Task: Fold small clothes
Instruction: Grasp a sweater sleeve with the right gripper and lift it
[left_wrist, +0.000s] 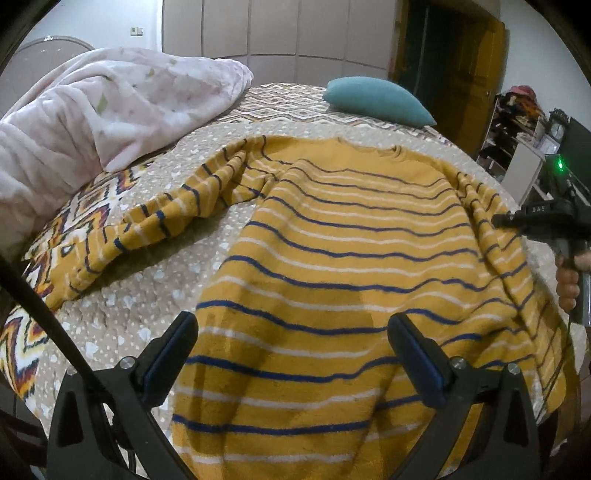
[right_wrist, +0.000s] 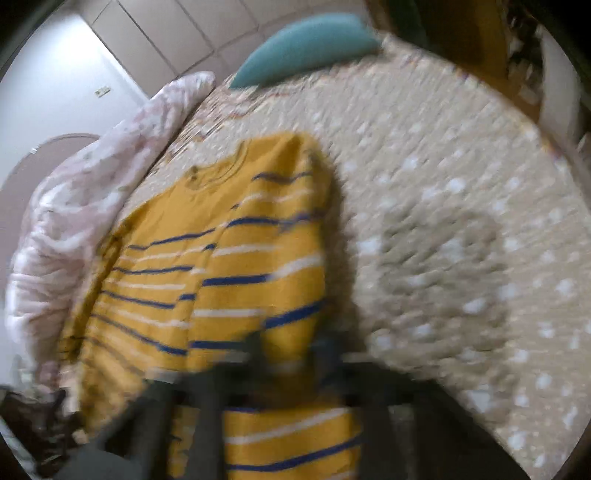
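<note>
The left gripper (left_wrist: 291, 354) hung with its jaws wide apart and nothing between them, just above the lower body of the sweater (left_wrist: 332, 266), which lay spread flat on the bed (left_wrist: 155, 280). The sweater ran straight away from this gripper: hem nearest, collar at the far end, so its long axis followed the line the gripper pointed along.

The right gripper (right_wrist: 284, 350) was closed; its own view was heavily smeared, but striped yellow cloth sat right at its fingertips and appeared to be pinched there. In the left wrist view it reached in from the right edge, level with the right sleeve (left_wrist: 491, 236), which lay bunched along the body's right side. That made the right hand (left_wrist: 569, 284) much the nearer one to that sleeve, and a fold inward across the body looked like the step in hand. The left sleeve (left_wrist: 147, 229) trailed out loosely to the far left, well apart from both grippers, though nearer the left one.

A pink blanket (left_wrist: 110, 107) was heaped beyond the left sleeve, and a teal pillow (left_wrist: 376, 99) lay past the collar. The hem was cut off behind the left gripper's fingers, and the blur left the exact pinch point unclear.
</note>
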